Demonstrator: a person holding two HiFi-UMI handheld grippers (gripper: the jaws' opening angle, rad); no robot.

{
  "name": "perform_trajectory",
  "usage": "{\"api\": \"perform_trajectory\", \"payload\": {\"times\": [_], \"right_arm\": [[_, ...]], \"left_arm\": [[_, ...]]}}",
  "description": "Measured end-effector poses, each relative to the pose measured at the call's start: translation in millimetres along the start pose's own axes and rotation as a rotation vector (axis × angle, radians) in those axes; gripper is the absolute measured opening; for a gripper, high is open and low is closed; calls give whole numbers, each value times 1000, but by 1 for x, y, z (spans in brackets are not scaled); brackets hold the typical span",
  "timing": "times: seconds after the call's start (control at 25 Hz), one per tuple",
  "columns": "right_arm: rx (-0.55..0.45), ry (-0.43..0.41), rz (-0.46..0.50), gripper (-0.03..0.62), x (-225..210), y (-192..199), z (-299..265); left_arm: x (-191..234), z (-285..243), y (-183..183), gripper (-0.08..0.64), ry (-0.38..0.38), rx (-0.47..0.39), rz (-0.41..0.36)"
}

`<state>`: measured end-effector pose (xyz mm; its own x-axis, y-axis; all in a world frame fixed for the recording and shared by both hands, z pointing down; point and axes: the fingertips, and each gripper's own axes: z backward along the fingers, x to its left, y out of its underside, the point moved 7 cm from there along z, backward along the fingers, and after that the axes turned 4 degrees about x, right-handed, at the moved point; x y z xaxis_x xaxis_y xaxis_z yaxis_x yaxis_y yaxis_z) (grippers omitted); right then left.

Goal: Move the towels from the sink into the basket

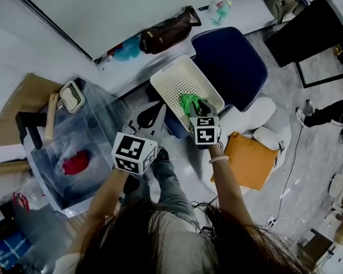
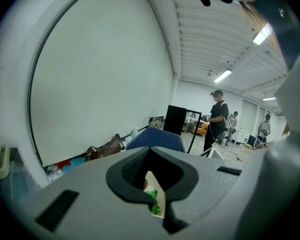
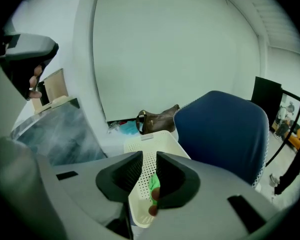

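A white perforated basket (image 1: 170, 76) stands on the floor in front of me, with a green towel (image 1: 188, 103) lying in it. My right gripper (image 1: 201, 108) hovers just over that towel. Its jaws stand apart, and the basket (image 3: 147, 144) and green towel (image 3: 154, 184) show through the gap. Nothing is pinched. My left gripper (image 1: 151, 119) hangs between the sink (image 1: 97, 113) and the basket. Its jaws are slightly apart and empty, with a bit of green towel (image 2: 152, 196) seen beyond them. A red towel (image 1: 75, 163) lies in the sink at the left.
A blue chair (image 1: 231, 61) stands right behind the basket. A brown bag (image 1: 168, 32) leans on the wall, and an orange cushion (image 1: 248, 160) lies by my right arm. Another person's legs (image 1: 326, 114) are at the far right. A white brush holder (image 1: 72, 96) sits at the sink's corner.
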<state>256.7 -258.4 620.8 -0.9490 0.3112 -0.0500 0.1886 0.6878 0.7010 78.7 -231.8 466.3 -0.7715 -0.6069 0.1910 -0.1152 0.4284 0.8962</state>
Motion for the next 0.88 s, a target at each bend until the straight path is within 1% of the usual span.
{"api": "perform_trajectory", "payload": {"times": [0.2,0.44,0.6,0.88], "right_arm": [[-44,-6,-46,86,12,-4,20],[-119,-15,-51,51,32,-19,44],[-128,-22,-88,36,42,-21,53],[-170,-60,-68,28,67,-34,74]], "left_arm": [[-2,22,-4,9,-27,-24,-6],[-2,51,-10,9,-65,-58,-3],[-2,67,-13,9,-93,-75,-5],[2,94,-16,9,-147,-100,9]]}}
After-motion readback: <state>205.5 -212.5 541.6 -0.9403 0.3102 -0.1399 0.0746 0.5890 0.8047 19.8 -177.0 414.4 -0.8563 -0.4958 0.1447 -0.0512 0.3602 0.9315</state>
